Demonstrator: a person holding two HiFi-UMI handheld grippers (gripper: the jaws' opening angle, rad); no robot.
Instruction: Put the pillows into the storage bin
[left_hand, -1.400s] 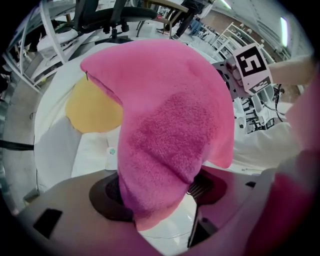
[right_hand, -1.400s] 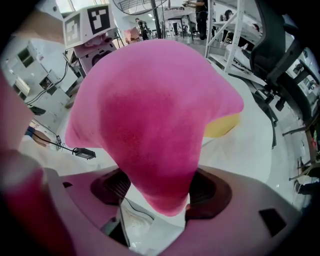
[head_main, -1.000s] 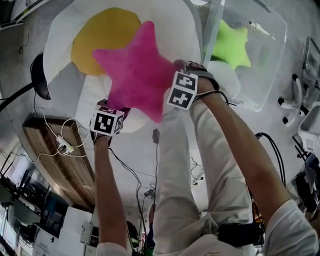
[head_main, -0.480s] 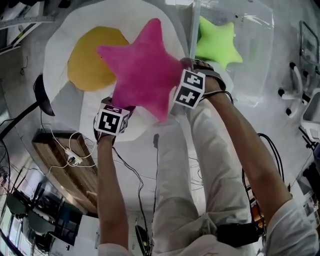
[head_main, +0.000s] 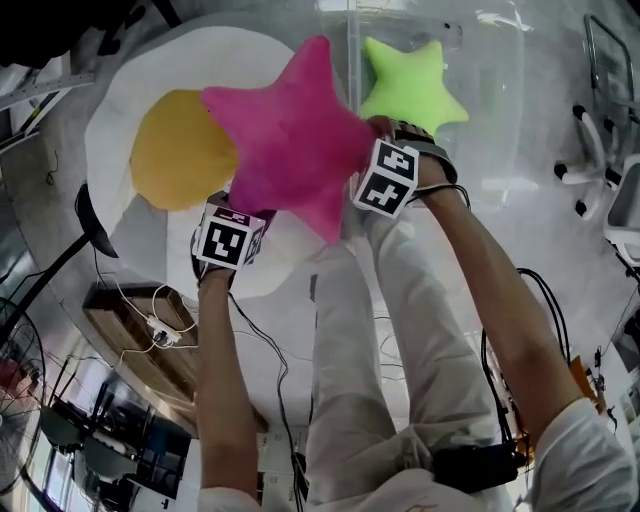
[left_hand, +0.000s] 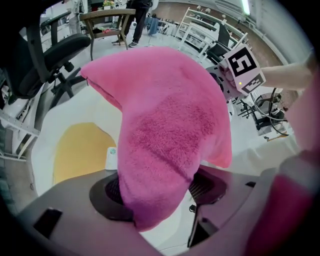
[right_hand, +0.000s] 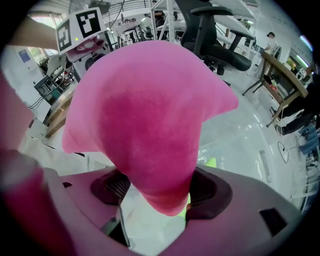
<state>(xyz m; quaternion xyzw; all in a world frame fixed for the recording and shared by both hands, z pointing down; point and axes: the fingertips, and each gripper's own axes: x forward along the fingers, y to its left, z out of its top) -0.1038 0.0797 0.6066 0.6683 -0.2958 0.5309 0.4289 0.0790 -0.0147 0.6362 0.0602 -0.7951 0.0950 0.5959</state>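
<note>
3 pillows show, and we take them from the left. At the far left, the yellow pillow (head_main: 180, 150) lies untouched on a broad white pad (head_main: 120, 100). Our left hand-held gripper (left_hand: 162, 192) clamps 1 arm of the pink star pillow (head_main: 290, 135), and our right hand-held gripper (right_hand: 161, 192) clamps another. Between them they hold it aloft, just beside the near wall of the clear storage bin (head_main: 490, 150) and not yet over it. Inside the bin lies the green star pillow (head_main: 410, 85). We judge 1 pillow stowed, 1 in transit and 1 to fetch. Everything stands on a glossy grey floor (head_main: 570, 260), with a wooden bench (head_main: 140, 335) and cables (head_main: 165, 325) at the left and an office chair (head_main: 590, 180) at the right.
</note>
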